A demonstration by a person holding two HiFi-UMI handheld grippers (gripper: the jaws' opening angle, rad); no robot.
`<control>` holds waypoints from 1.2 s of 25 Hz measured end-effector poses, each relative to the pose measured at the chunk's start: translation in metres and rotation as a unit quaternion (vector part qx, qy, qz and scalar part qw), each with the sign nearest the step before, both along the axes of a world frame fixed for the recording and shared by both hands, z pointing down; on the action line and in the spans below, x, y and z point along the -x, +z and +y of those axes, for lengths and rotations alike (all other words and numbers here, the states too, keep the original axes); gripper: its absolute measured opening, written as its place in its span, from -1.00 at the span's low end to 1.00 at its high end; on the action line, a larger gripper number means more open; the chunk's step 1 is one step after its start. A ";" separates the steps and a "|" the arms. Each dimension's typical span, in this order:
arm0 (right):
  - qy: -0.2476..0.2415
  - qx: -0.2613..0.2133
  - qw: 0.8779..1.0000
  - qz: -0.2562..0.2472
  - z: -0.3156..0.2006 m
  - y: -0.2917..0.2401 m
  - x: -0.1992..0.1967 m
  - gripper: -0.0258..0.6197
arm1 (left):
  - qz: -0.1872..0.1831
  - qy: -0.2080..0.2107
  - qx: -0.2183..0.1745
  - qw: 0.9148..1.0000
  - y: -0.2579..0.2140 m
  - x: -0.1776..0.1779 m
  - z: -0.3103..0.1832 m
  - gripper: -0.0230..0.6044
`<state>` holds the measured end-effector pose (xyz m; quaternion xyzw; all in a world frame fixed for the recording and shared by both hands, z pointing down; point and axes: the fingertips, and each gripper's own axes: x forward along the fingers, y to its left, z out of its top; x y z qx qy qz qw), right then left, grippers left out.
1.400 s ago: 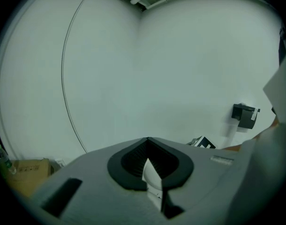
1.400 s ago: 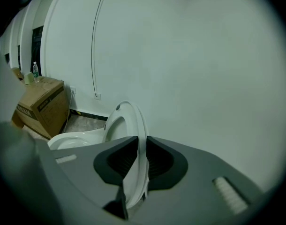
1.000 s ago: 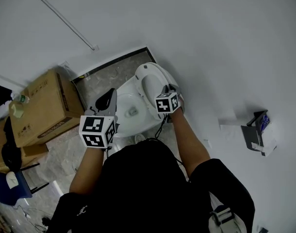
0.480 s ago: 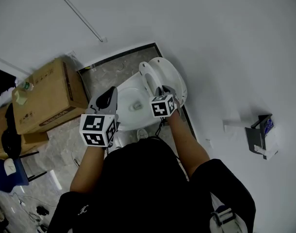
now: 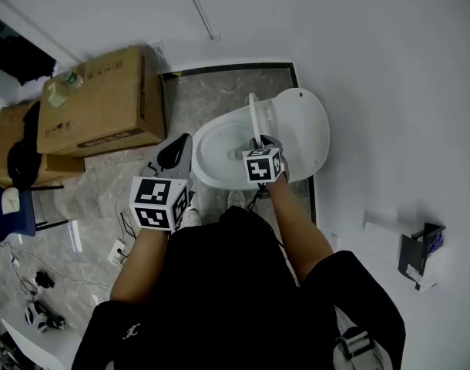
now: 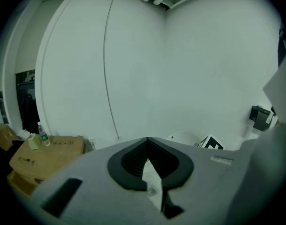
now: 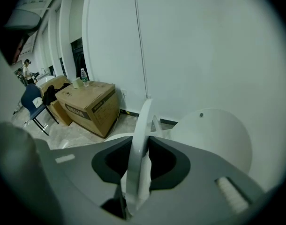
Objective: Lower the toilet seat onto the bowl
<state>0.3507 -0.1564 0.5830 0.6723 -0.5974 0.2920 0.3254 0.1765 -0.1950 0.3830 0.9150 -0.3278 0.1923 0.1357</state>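
My right gripper (image 7: 142, 142) has the toilet seat (image 7: 144, 118) rim between its jaws, which are opening. The seat stands on edge over the bowl (image 5: 219, 151). My left gripper (image 6: 147, 142) is clenched empty beside the bowl.

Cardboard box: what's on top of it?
A bottle and a small pale object stand near one end of the box; the rest of its top is bare. Its closed top hides the inside.

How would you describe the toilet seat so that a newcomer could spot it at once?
Find the white toilet bowl on the grey floor. The toilet seat is the thin curved band standing on edge over it; the lid beside it is a broad solid disc.
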 end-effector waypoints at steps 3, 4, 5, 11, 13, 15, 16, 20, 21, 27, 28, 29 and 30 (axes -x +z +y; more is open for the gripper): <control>-0.024 0.014 1.000 -0.007 -0.007 0.011 0.025 -0.56 | -0.003 -0.032 0.009 0.999 0.006 0.027 -0.005 -0.90; -0.033 0.019 0.999 -0.008 -0.009 0.015 0.033 -0.54 | -0.003 -0.042 0.011 0.999 0.008 0.036 -0.006 -0.90; -0.041 0.024 0.999 -0.011 -0.011 0.019 0.041 -0.52 | -0.002 -0.052 0.014 0.999 0.010 0.044 -0.008 -0.90; -0.063 0.050 0.992 -0.092 -0.021 0.048 0.082 -0.41 | 0.003 -0.091 0.032 0.995 0.020 0.073 -0.014 -0.90; -0.062 0.062 0.989 -0.117 -0.022 0.057 0.093 -0.40 | 0.004 -0.100 0.039 0.994 0.025 0.079 -0.013 -0.90; -0.068 0.069 0.988 -0.120 -0.024 0.063 0.104 -0.37 | 0.004 -0.107 0.048 0.993 0.030 0.085 -0.012 -0.90; -0.072 0.072 0.988 -0.118 -0.026 0.066 0.110 -0.37 | 0.004 -0.111 0.052 0.992 0.032 0.089 -0.012 -0.90; -0.076 0.074 0.987 -0.121 -0.030 0.080 0.130 -0.34 | 0.004 -0.130 0.064 0.989 0.043 0.107 -0.013 -0.90; -0.076 0.075 0.986 -0.125 -0.031 0.084 0.134 -0.34 | 0.003 -0.135 0.068 0.988 0.048 0.112 -0.012 -0.90; -0.085 0.095 0.984 -0.125 -0.037 0.111 0.159 -0.30 | -0.001 -0.153 0.098 0.983 0.087 0.132 0.003 -0.90; -0.088 0.099 0.984 -0.120 -0.038 0.116 0.164 -0.29 | 0.000 -0.155 0.103 0.982 0.094 0.134 0.006 -0.90; -0.090 0.102 0.984 -0.114 -0.040 0.121 0.168 -0.29 | 0.001 -0.158 0.109 0.981 0.100 0.136 0.009 -0.90; -0.092 0.104 0.985 -0.108 -0.041 0.125 0.172 -0.28 | 0.003 -0.160 0.114 0.981 0.106 0.139 0.011 -0.90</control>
